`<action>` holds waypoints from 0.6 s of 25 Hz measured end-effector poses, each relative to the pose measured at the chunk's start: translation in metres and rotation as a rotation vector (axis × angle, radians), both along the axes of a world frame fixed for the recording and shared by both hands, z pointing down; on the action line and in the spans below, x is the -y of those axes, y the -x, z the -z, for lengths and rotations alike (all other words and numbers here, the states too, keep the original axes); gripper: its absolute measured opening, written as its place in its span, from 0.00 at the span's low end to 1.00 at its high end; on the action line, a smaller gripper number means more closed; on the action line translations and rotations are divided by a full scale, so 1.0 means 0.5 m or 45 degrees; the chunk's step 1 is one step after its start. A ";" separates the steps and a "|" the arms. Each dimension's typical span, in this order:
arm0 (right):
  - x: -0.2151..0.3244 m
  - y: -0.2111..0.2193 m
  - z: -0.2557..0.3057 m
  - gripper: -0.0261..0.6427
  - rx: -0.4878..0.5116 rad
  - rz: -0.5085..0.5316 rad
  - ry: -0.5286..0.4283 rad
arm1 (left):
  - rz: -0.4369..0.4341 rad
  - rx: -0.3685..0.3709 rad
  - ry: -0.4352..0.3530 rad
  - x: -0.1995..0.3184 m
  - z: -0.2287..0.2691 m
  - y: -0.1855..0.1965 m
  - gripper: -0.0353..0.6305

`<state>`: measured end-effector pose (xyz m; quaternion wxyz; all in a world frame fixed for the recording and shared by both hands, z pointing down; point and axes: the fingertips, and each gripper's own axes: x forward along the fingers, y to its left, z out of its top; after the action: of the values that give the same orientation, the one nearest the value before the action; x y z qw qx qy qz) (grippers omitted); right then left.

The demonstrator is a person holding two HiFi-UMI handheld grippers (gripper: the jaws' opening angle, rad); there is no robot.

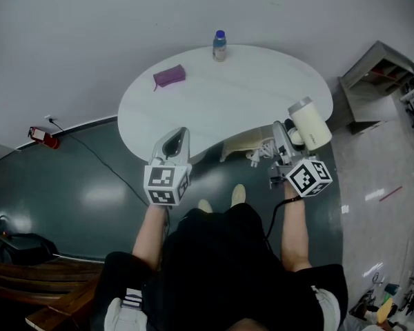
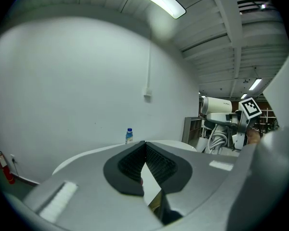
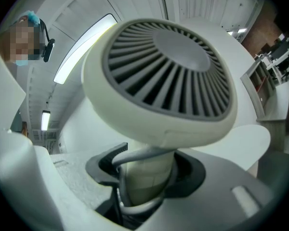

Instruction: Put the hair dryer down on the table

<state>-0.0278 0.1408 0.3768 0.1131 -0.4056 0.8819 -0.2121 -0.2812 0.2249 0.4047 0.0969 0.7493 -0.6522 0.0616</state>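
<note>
A cream-white hair dryer [image 1: 309, 124] hangs above the table's near right edge, over the floor. My right gripper [image 1: 290, 142] is shut on its handle. In the right gripper view the vented rear of the hair dryer [image 3: 164, 76] fills the frame, and the handle [image 3: 144, 182] sits clamped between the dark pads of my right gripper [image 3: 144, 170], with a grey cord looped round it. The coiled cord [image 1: 262, 152] dangles beside the gripper. My left gripper [image 1: 171, 154] hovers at the white table's [image 1: 248, 95] near left edge, shut and holding nothing [image 2: 144, 144]. The left gripper view shows the hair dryer [image 2: 216, 106] at the right.
A small bottle with a blue cap [image 1: 219, 45] stands at the table's far edge and a purple pouch [image 1: 169, 76] lies at its far left. A grey shelf unit [image 1: 372, 88] stands to the right. A red fire extinguisher [image 1: 41, 136] sits by the wall at left.
</note>
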 end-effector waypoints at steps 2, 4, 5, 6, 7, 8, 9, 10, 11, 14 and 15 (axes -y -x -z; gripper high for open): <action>0.004 -0.015 0.001 0.38 -0.002 -0.025 0.003 | -0.024 -0.005 0.004 0.013 0.001 -0.014 0.06; 0.011 -0.036 -0.002 0.38 -0.007 -0.053 0.010 | -0.055 -0.007 0.007 0.031 0.000 -0.035 0.06; 0.013 -0.050 -0.004 0.38 -0.010 -0.069 0.012 | -0.074 -0.003 0.006 0.040 -0.002 -0.049 0.06; 0.016 -0.066 -0.005 0.38 -0.014 -0.086 0.012 | -0.094 0.003 0.006 0.050 -0.004 -0.064 0.06; 0.018 -0.083 -0.007 0.38 -0.017 -0.104 0.012 | -0.114 0.007 0.007 0.061 -0.005 -0.081 0.06; 0.021 -0.101 -0.009 0.38 -0.020 -0.122 0.012 | -0.135 0.004 0.011 0.072 -0.005 -0.099 0.06; 0.025 -0.120 -0.011 0.38 -0.023 -0.140 0.014 | -0.155 -0.003 0.015 0.084 -0.004 -0.118 0.06; 0.030 -0.139 -0.014 0.38 -0.030 -0.157 0.017 | -0.177 -0.012 0.016 0.097 -0.003 -0.139 0.06; 0.036 -0.158 -0.017 0.38 -0.040 -0.174 0.018 | -0.199 -0.018 0.014 0.111 -0.002 -0.160 0.06; 0.054 -0.219 -0.027 0.38 -0.095 -0.218 0.015 | -0.254 -0.017 0.009 0.150 -0.007 -0.226 0.06; 0.059 -0.239 -0.031 0.38 -0.115 -0.229 0.016 | -0.267 -0.016 0.011 0.162 -0.008 -0.249 0.06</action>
<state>0.0916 0.1112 0.3921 0.0894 -0.4929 0.8448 -0.1880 -0.1565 0.1439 0.4089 0.0972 0.8135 -0.5692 0.0695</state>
